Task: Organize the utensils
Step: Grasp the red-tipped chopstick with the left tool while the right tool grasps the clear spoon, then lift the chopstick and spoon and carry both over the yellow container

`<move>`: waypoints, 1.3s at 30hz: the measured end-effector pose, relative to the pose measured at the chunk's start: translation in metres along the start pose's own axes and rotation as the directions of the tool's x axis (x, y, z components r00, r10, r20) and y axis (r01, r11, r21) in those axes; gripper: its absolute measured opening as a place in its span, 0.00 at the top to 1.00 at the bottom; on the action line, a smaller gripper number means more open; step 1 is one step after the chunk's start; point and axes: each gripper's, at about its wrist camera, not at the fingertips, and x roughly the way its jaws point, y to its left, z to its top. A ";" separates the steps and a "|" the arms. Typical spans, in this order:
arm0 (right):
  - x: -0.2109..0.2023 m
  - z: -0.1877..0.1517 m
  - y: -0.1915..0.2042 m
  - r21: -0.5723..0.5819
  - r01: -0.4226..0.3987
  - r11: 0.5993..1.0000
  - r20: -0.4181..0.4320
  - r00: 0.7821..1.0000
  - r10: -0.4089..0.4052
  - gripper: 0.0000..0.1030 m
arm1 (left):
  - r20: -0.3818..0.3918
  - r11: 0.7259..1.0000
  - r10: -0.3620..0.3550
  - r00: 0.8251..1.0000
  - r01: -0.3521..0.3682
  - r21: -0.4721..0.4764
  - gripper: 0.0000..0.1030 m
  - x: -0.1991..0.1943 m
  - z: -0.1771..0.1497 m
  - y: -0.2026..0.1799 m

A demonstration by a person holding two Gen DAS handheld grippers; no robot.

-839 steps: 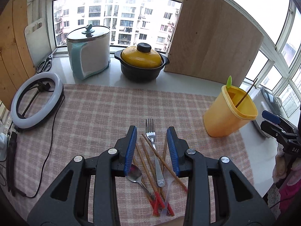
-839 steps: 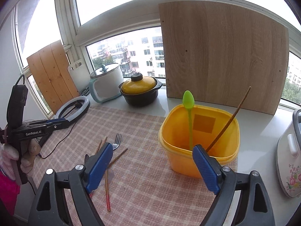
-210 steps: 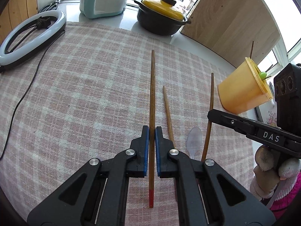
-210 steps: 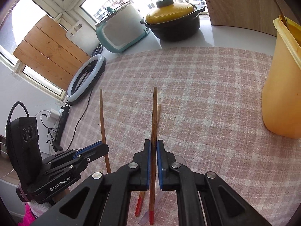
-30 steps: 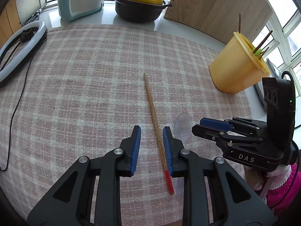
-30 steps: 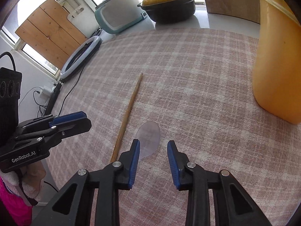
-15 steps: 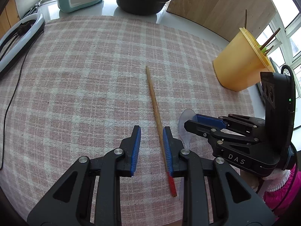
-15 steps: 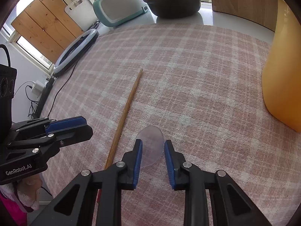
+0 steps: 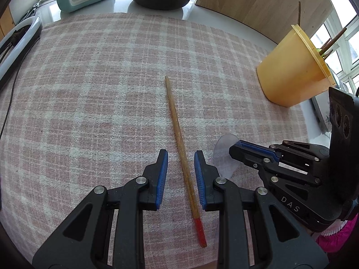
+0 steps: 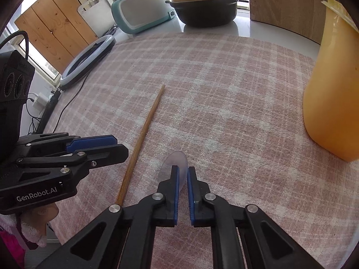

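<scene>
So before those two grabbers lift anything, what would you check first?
1. Chopstick lies between the left gripper jaws: ok.
2. Left jaws closed on it: not ok, a gap shows on both sides.
3. Right gripper straddles the clear spoon: ok.
4. Right jaws gripping the spoon firmly: cannot tell, they look nearly shut.
5. Yellow container upright with open top: ok.
6. Grippers apart from each other: ok, though close.

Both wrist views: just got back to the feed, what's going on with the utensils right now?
Two utensils remain on the plaid cloth. The left gripper is open, straddling the red-tipped wooden chopstick without gripping it. The right gripper has its jaws nearly closed around the clear plastic spoon, though a firm grip isn't certain. The yellow container, already holding several chopsticks, stands at the cloth's right edge.
</scene>
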 end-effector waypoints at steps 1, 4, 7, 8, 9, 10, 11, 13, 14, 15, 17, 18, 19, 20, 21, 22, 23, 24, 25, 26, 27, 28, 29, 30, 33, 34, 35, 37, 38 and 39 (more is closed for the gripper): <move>-0.002 0.000 -0.003 0.006 0.003 1.000 0.002 1.000 -0.003 0.96 | -0.005 1.000 0.002 1.000 -0.002 0.001 0.78 0.003 0.001 -0.001; -0.005 -0.001 -0.011 0.024 0.007 1.000 0.006 1.000 -0.007 0.97 | -0.013 1.000 0.022 1.000 -0.022 0.012 0.78 0.011 0.006 -0.006; -0.007 -0.002 -0.014 0.037 0.007 0.999 0.008 1.000 -0.007 0.97 | -0.020 0.997 0.066 0.998 -0.065 0.033 0.78 0.020 0.010 -0.012; -0.007 -0.003 -0.015 0.040 0.005 0.999 0.009 1.000 -0.006 0.97 | -0.019 0.996 0.079 0.997 -0.079 0.041 0.78 0.023 0.011 -0.014; -0.007 -0.003 -0.014 0.042 0.004 0.999 0.011 1.000 -0.004 0.97 | -0.004 0.994 0.097 0.995 -0.096 0.053 0.78 0.024 0.012 -0.017; -0.007 -0.003 -0.014 0.044 0.003 0.999 0.012 1.000 -0.003 0.97 | 0.004 0.992 0.112 0.994 -0.112 0.064 0.78 0.025 0.012 -0.019; -0.008 -0.003 -0.014 0.046 0.000 0.999 0.013 1.000 -0.001 0.98 | 0.013 0.989 0.130 0.991 -0.131 0.074 0.86 0.026 0.013 -0.020; -0.008 -0.004 -0.013 0.048 -0.004 0.999 0.013 1.000 0.003 0.98 | 0.022 0.986 0.151 0.988 -0.152 0.073 0.94 0.026 0.014 -0.019; -0.008 -0.004 -0.012 0.048 -0.004 0.999 0.013 1.000 0.003 0.98 | 0.019 0.987 0.144 0.989 -0.145 0.070 0.94 0.025 0.015 -0.018; -0.009 -0.004 -0.011 0.048 -0.004 0.999 0.015 1.000 0.004 0.98 | 0.018 0.988 0.136 0.991 -0.137 0.066 0.95 0.025 0.014 -0.016; -0.010 -0.004 -0.010 0.048 -0.008 0.999 0.019 1.000 0.007 0.99 | 0.018 0.992 0.117 0.993 -0.118 0.053 0.96 0.022 0.012 -0.011; -0.011 -0.004 -0.010 0.047 -0.010 0.999 0.022 1.000 0.009 0.99 | 0.018 0.994 0.104 0.994 -0.104 0.043 0.96 0.022 0.013 -0.007; -0.013 -0.004 -0.009 0.045 -0.011 0.999 0.026 1.000 0.010 0.99 | 0.023 0.996 0.089 0.996 -0.090 0.029 0.96 0.020 0.011 -0.004; -0.015 -0.004 -0.009 0.044 -0.012 0.999 0.031 0.999 0.011 1.00 | 0.028 0.997 0.074 0.997 -0.075 0.012 0.96 0.017 0.009 -0.002; -0.018 -0.004 -0.008 0.043 -0.014 0.999 0.037 0.999 0.012 1.00 | 0.034 0.998 0.063 0.997 -0.062 -0.003 0.96 0.013 0.007 0.001; -0.021 -0.004 -0.007 0.042 -0.015 0.999 0.044 0.999 0.013 1.00 | 0.043 0.998 0.054 0.998 -0.053 -0.014 0.96 0.009 0.006 0.002; -0.024 -0.004 -0.006 0.037 -0.014 0.999 0.050 0.999 0.012 1.00 | 0.054 0.999 0.045 0.998 -0.044 -0.023 0.96 0.004 0.004 0.003; -0.027 -0.004 -0.005 0.031 -0.012 0.999 0.056 0.998 0.010 1.00 | 0.062 0.999 0.037 0.997 -0.035 -0.027 0.96 0.000 0.003 0.004; -0.030 -0.004 -0.004 0.025 -0.010 1.000 0.062 0.998 0.008 1.00 | 0.071 0.999 0.032 0.997 -0.030 -0.030 0.96 -0.004 0.002 0.004; -0.033 -0.004 -0.004 0.020 -0.008 1.000 0.067 0.998 0.007 1.00 | 0.080 0.999 0.030 0.996 -0.027 -0.028 0.96 -0.008 0.001 0.004; -0.035 -0.004 -0.003 0.017 -0.008 1.000 0.072 0.997 0.006 1.00 | 0.091 0.999 0.029 0.995 -0.027 -0.026 0.96 -0.015 -0.003 0.001; -0.038 -0.005 -0.003 0.015 -0.008 1.000 0.077 0.997 0.007 1.00 | 0.101 0.999 0.029 0.995 -0.026 -0.024 0.96 -0.019 -0.004 0.000; -0.041 -0.005 -0.002 0.013 -0.009 1.000 0.081 0.997 0.008 1.00 | 0.108 0.999 0.028 0.994 -0.026 -0.022 0.96 -0.022 -0.005 -0.001; -0.043 -0.006 -0.002 0.012 -0.009 1.000 0.085 0.996 0.008 1.00 | 0.116 1.000 0.027 0.993 -0.025 -0.019 0.96 -0.026 -0.006 -0.003; -0.051 -0.008 -0.001 0.006 -0.003 1.000 0.100 0.995 0.003 1.00 | 0.136 1.000 0.025 0.990 -0.026 0.000 0.96 -0.035 -0.010 -0.010; -0.054 -0.009 -0.001 0.005 -0.001 1.000 0.106 0.994 0.000 1.00 | 0.144 1.000 0.025 0.989 -0.026 0.007 0.96 -0.039 -0.013 -0.014; -0.058 -0.010 -0.001 0.003 0.003 1.000 0.114 0.993 -0.003 1.00 | 0.151 1.000 0.023 0.988 -0.025 0.013 0.96 -0.042 -0.014 -0.018; -0.065 -0.012 0.000 -0.002 0.007 1.000 0.130 0.991 -0.007 1.00 | 0.167 0.999 0.020 0.986 -0.024 0.023 0.96 -0.049 -0.016 -0.025; -0.070 -0.013 0.000 -0.003 0.008 1.000 0.138 0.990 -0.008 1.00 | 0.175 0.999 0.017 0.984 -0.022 0.030 0.96 -0.053 -0.016 -0.029; -0.074 -0.014 0.000 -0.005 0.009 1.000 0.148 0.989 -0.008 1.00 | 0.183 0.999 0.015 0.983 -0.022 0.038 0.96 -0.056 -0.016 -0.032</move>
